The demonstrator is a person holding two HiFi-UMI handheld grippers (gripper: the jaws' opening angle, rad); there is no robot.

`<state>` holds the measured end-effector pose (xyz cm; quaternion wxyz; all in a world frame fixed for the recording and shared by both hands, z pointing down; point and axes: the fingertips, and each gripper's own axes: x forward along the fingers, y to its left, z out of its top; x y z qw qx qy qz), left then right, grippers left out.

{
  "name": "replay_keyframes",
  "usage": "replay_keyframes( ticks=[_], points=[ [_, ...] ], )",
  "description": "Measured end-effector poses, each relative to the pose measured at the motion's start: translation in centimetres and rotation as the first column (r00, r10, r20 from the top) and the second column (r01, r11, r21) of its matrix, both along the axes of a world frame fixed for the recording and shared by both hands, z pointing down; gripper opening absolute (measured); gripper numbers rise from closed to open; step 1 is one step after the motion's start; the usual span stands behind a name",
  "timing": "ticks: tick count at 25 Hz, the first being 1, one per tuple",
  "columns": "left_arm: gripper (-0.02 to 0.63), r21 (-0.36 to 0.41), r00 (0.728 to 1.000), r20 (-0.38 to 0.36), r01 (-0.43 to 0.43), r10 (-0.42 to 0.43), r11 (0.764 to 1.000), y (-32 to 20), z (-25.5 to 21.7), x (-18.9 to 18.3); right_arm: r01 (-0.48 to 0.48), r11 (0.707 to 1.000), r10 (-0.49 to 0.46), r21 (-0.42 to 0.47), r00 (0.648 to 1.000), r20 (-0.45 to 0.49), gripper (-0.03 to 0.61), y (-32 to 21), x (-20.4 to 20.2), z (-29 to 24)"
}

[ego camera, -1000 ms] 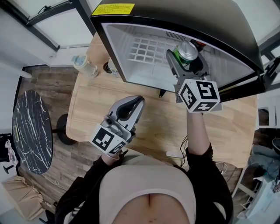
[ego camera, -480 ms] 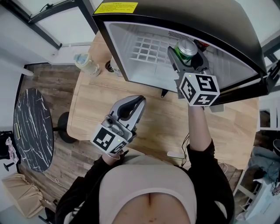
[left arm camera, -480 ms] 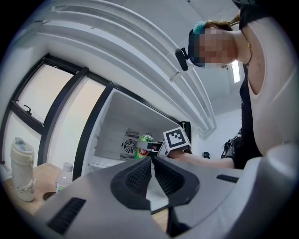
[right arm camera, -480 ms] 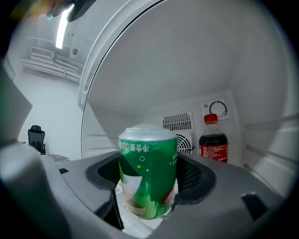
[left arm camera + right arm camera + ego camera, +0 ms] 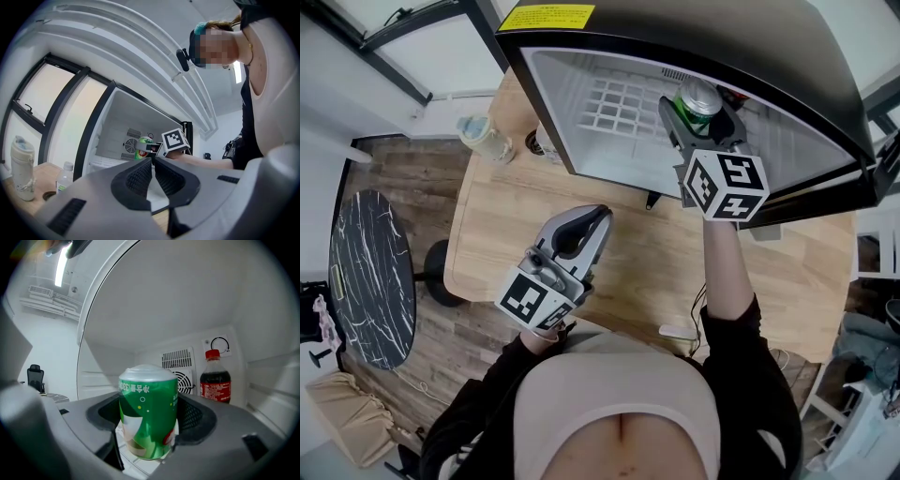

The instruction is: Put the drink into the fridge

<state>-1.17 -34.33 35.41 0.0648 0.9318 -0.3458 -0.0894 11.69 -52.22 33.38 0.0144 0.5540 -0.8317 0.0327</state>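
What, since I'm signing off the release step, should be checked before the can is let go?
1. Right gripper shut on the green can: ok.
2. Can upright: ok.
3. Can inside the open fridge: ok.
4. Cola bottle apart from the can, behind it: ok.
5. Can's base resting on the fridge floor: cannot tell.
6. Left gripper shut, empty, outside the fridge: ok.

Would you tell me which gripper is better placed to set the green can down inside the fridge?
Right: the right gripper is shut on the green can, already inside the fridge. The left gripper is shut, empty, over the table.
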Motion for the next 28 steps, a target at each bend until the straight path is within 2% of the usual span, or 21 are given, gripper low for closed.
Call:
replay_keyframes(
  ticks=[28],
  points=[
    [0.028,-0.005,1.0,-0.006,-0.009,0.009,1.0,-0.7,0.1,0.0,-0.012,0.999,0.011,-0.038,0.999,-0.031,0.347,-1.1,-0.2,1.5]
  ],
)
